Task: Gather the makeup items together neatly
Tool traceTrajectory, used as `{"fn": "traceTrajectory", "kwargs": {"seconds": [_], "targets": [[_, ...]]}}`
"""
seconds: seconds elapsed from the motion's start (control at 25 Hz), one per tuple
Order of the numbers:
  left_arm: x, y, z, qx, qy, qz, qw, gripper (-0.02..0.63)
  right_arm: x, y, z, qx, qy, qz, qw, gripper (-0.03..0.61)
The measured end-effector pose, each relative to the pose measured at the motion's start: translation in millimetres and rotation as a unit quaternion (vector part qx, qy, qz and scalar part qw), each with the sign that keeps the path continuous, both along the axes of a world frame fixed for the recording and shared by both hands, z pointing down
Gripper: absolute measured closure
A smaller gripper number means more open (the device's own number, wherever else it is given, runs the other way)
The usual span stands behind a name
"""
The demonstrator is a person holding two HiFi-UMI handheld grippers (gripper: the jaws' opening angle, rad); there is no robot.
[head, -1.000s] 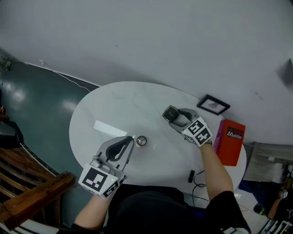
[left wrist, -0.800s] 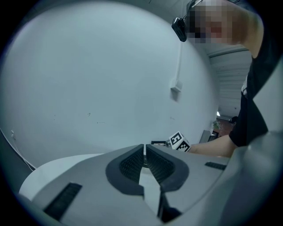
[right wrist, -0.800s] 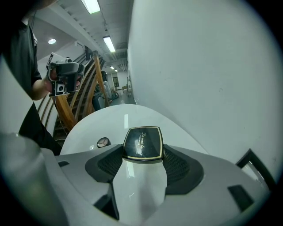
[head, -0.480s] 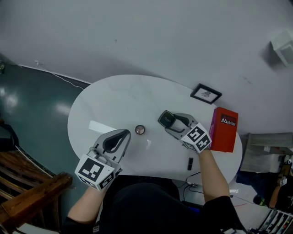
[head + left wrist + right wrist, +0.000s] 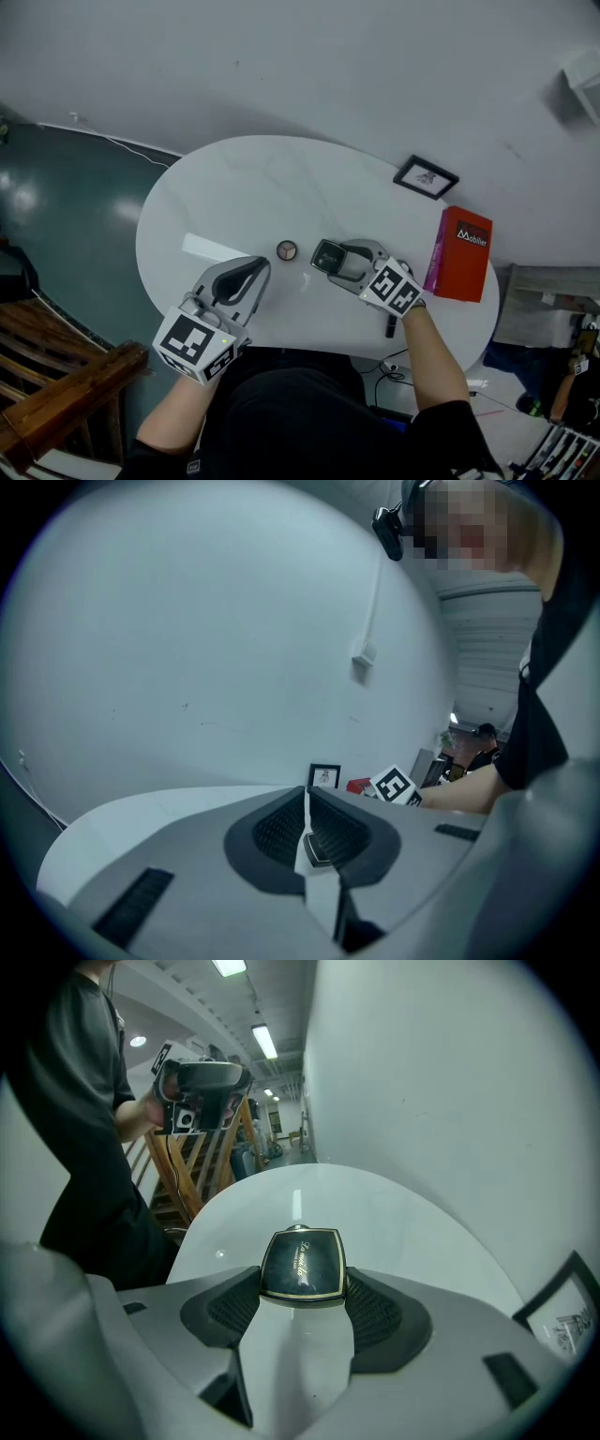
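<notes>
The right gripper [image 5: 330,260] grasps the compact [image 5: 302,1265] above the table [image 5: 244,187], just right of the jar [image 5: 287,249] (probably to pair them); the left gripper [image 5: 251,274], clenched empty, hovers near.

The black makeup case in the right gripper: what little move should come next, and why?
Probably lower the black makeup case onto the table right beside the small round item, then let go. The right gripper is shut on the case and hangs close to that item, and the makeup should end up gathered.
</notes>
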State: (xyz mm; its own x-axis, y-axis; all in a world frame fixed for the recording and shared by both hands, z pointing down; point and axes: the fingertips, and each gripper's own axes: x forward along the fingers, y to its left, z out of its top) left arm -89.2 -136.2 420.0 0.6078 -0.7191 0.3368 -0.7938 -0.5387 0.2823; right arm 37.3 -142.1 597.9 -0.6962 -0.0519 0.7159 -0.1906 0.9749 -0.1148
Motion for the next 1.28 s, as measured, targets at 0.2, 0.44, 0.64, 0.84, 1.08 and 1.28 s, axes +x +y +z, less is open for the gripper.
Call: {"fn": "traceTrajectory", "kwargs": {"seconds": [0.2,0.44,0.64,0.84,1.08,1.28], "targets": [[0.0,3.3,6.9,-0.010,-0.002,-0.008,0.9999,0.588,-5.3,9.8,20.8,-0.002,0.029,-0.058,0.998,0.296],[-2.7,12.2,21.2,-0.043,-0.004,-0.024,0.9988,0.588,-3.6,10.0,49.2,-0.017,0.048,-0.098,0.994,0.296],[-8.3,18.0,28.2,-0.059,-0.010,-0.039,0.9975,0.588,-3.3,1.5,59.6,-0.011,0.054,-0.119,0.991,0.296],[-5.7,15.0,29.5,-0.058,-0.020,-0.042,0.9972,0.588,2.4,-7.2,64.4,-0.005,0.068,-0.140,0.988,0.296],[-1.4,14.3,29.3,-0.061,-0.019,-0.044,0.9970,0.588,5.7,-7.2,67.2,-0.012,0.062,-0.155,0.986,0.296],[1.1,15.4,34.2,-0.067,-0.016,-0.043,0.9967,0.588,5.3,-5.1,68.5,-0.013,0.056,-0.164,0.985,0.296]]}}
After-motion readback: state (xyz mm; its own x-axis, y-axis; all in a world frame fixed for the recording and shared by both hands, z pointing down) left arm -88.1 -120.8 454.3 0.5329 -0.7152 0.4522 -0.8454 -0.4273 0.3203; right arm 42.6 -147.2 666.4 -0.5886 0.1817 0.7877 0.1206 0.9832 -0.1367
